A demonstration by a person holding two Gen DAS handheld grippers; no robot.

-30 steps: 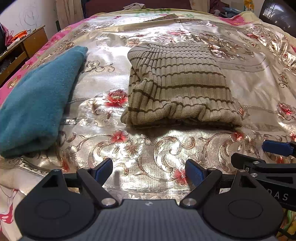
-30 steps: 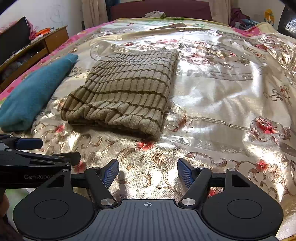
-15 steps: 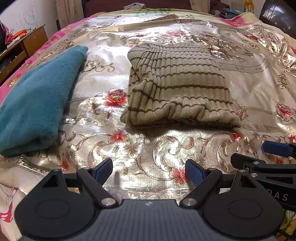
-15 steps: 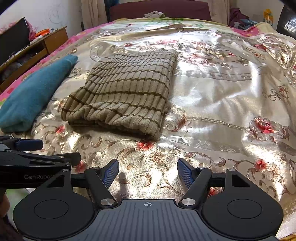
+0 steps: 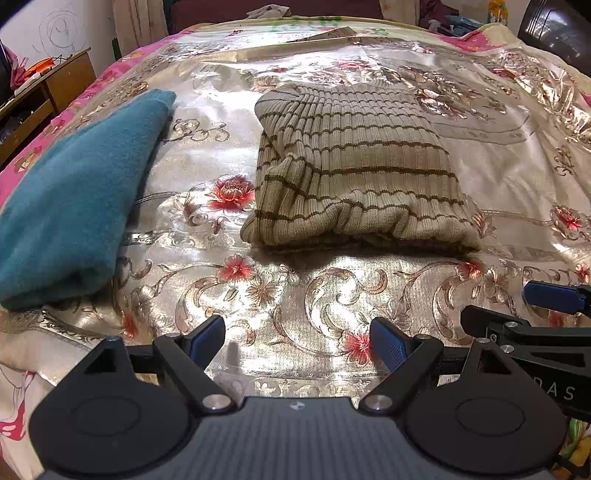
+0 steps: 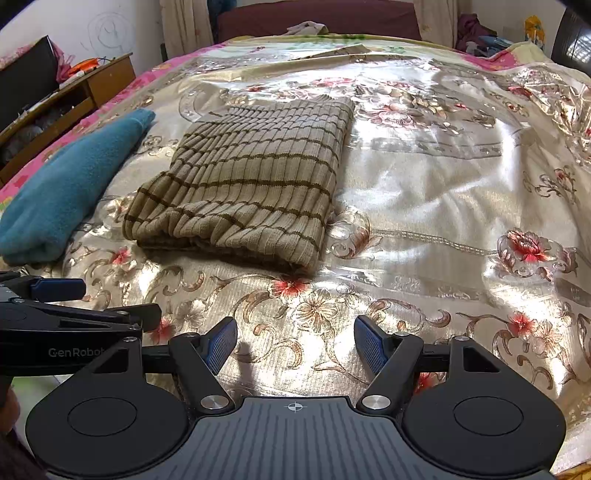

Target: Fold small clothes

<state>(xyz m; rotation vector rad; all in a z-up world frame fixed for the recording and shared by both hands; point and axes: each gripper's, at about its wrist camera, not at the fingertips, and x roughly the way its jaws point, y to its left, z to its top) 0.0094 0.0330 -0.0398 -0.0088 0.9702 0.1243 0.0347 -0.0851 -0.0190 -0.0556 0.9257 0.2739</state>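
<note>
A folded beige ribbed sweater with brown stripes (image 5: 354, 173) lies on the floral bedspread (image 5: 295, 295); it also shows in the right wrist view (image 6: 251, 184). A folded teal fleece garment (image 5: 74, 192) lies to its left, also seen in the right wrist view (image 6: 70, 184). My left gripper (image 5: 297, 343) is open and empty, above the bedspread near its front edge, short of the sweater. My right gripper (image 6: 295, 343) is open and empty, likewise near the front edge. Each gripper shows at the side of the other's view.
A wooden side table (image 6: 81, 92) with clutter stands left of the bed. A dark headboard (image 6: 317, 18) and loose clothes are at the far end. A dark chair (image 5: 557, 33) stands at the far right.
</note>
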